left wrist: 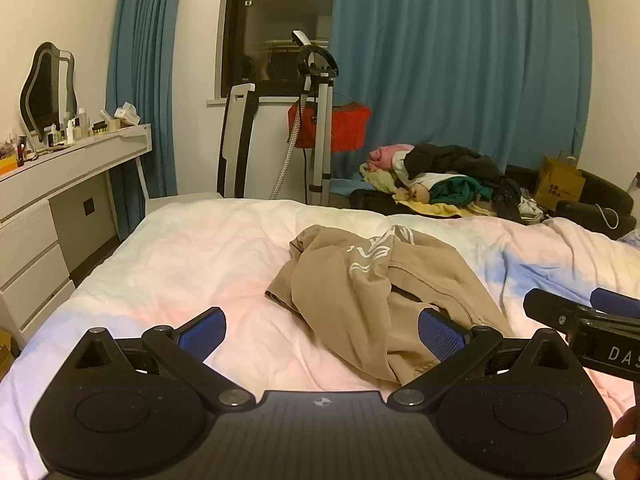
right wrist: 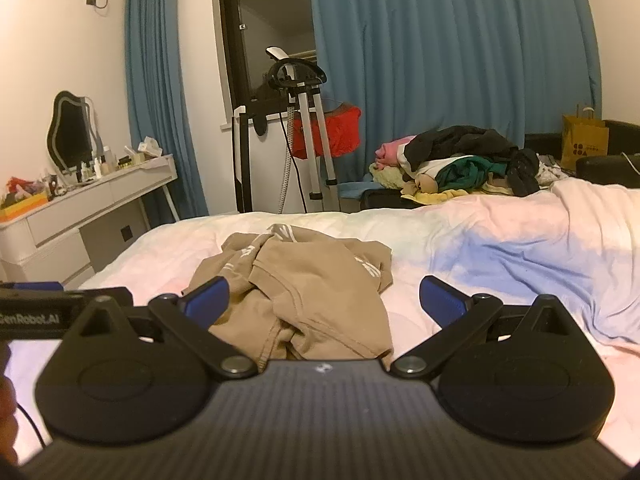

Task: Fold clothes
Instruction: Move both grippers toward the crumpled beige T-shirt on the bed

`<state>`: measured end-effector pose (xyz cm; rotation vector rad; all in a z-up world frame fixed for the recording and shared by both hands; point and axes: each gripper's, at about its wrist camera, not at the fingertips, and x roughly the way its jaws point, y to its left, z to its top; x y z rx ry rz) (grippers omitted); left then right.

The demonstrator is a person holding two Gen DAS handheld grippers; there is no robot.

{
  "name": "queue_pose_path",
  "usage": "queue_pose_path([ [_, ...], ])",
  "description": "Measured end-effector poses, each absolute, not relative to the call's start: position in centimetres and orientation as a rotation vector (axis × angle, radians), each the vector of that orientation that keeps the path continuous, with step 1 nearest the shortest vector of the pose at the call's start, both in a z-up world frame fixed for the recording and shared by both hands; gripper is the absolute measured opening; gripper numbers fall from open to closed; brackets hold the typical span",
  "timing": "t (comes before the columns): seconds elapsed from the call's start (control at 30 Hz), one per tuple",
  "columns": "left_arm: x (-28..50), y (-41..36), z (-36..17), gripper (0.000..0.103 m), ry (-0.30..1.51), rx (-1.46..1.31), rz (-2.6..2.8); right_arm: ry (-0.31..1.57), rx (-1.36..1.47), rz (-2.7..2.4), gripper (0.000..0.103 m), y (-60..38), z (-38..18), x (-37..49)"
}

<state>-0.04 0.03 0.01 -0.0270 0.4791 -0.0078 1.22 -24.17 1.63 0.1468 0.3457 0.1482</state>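
Fingers of the left gripper (left wrist: 322,330) and right gripper (right wrist: 324,298) are wide and hold nothing. The crumpled tan cotton shirt with white print (right wrist: 304,284) lies bunched on the pale pink-and-blue bed cover (right wrist: 500,248), between and ahead of the right fingers. To fold well, spread it flat.

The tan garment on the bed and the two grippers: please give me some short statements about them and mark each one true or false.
1. The tan garment lies crumpled on the bed, not folded flat. True.
2. The left gripper is shut on the garment. False: its jaws are wide apart and hold nothing.
3. The right gripper is open. True.
4. The garment is plain, with no print. False: it bears a white print.
5. The pile of clothes lies beyond the far edge of the bed. True.
6. The curtains behind the bed are red. False: they are blue.
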Motion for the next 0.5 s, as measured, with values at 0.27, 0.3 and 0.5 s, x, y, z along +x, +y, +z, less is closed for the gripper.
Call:
queue_pose_path([
  [0.27,-0.58,0.37,0.20,0.103,0.463,-0.045,0.003,0.350,0.144,0.145,0.103,-24.46,1.76,0.93],
  [0.3,-0.65,0.42,0.22,0.103,0.461,-0.048,0.004,0.350,0.144,0.145,0.103,-24.50,1.77,0.89],
  [0.5,-0.80,0.58,0.21,0.103,0.466,-0.047,0.042,0.348,0.144,0.144,0.103,-24.57,1.64,0.64],
])
